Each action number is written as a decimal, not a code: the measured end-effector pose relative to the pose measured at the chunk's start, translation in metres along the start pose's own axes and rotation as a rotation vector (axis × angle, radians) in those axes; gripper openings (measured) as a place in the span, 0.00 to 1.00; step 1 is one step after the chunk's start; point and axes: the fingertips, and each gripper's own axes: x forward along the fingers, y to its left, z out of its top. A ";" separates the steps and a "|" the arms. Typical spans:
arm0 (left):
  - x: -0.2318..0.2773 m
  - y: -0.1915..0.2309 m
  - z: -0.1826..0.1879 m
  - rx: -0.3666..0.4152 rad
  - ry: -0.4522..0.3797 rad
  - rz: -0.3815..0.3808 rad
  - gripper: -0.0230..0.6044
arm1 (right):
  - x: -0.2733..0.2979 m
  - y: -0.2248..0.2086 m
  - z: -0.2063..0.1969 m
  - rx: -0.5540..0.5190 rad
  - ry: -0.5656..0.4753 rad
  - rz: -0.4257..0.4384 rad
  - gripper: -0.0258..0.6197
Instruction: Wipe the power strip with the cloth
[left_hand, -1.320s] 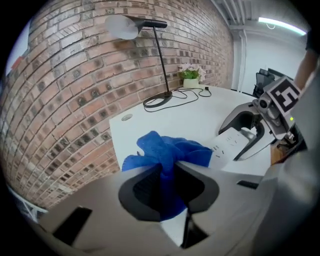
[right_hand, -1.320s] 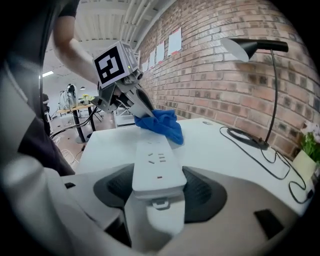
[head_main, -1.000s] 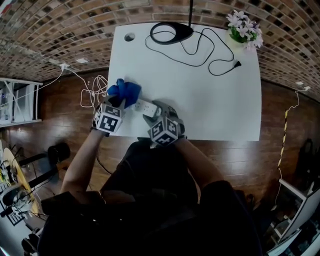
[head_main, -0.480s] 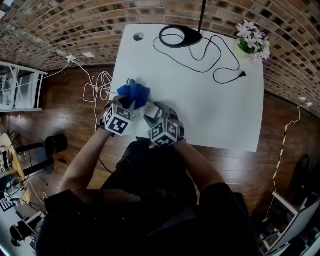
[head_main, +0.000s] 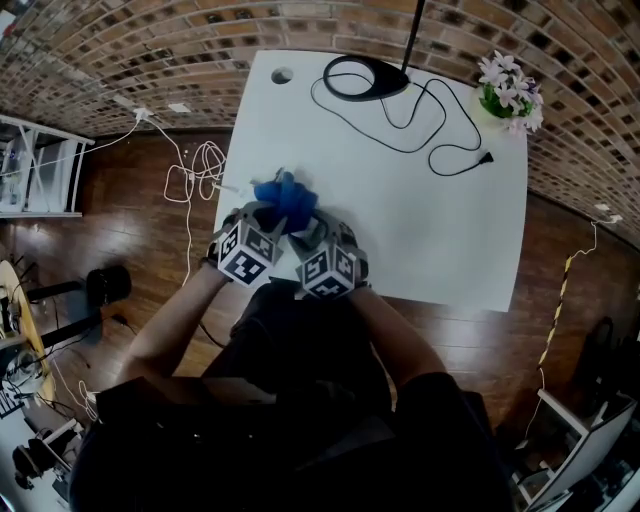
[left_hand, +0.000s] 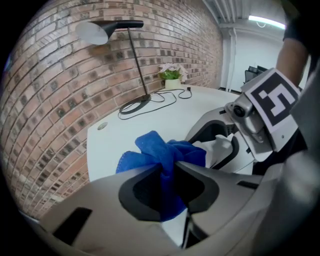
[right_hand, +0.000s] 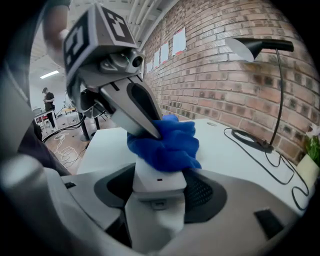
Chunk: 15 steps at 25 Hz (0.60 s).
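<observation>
Now pinching cloth (left_hand: 160, 150) in left gripper (left_hand: 170, 167) jaws atop power strip (right_hand: 155, 175), clamped between right gripper (right_hand: 159, 190) jaws. Beyond it: lamp (head_main: 365, 75), cord (head_main: 430, 110), flowers (head_main: 508, 85).

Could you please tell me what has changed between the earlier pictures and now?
The left gripper, shut on the blue cloth, slid it along the power strip toward the right gripper, so the bare stretch of strip between them is now covered. Nothing was picked up or released. The right gripper stayed clamped on the strip's end; the lamp and flowers stayed put.
</observation>
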 end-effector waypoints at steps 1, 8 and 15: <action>0.001 -0.005 0.002 0.011 -0.002 0.003 0.16 | 0.002 0.000 -0.002 -0.004 -0.007 -0.004 0.48; 0.000 -0.015 0.007 -0.011 -0.042 -0.073 0.16 | 0.000 0.000 -0.001 -0.014 0.006 0.002 0.48; 0.004 -0.050 0.025 0.016 -0.072 -0.156 0.16 | -0.002 0.000 0.001 -0.014 0.006 0.007 0.48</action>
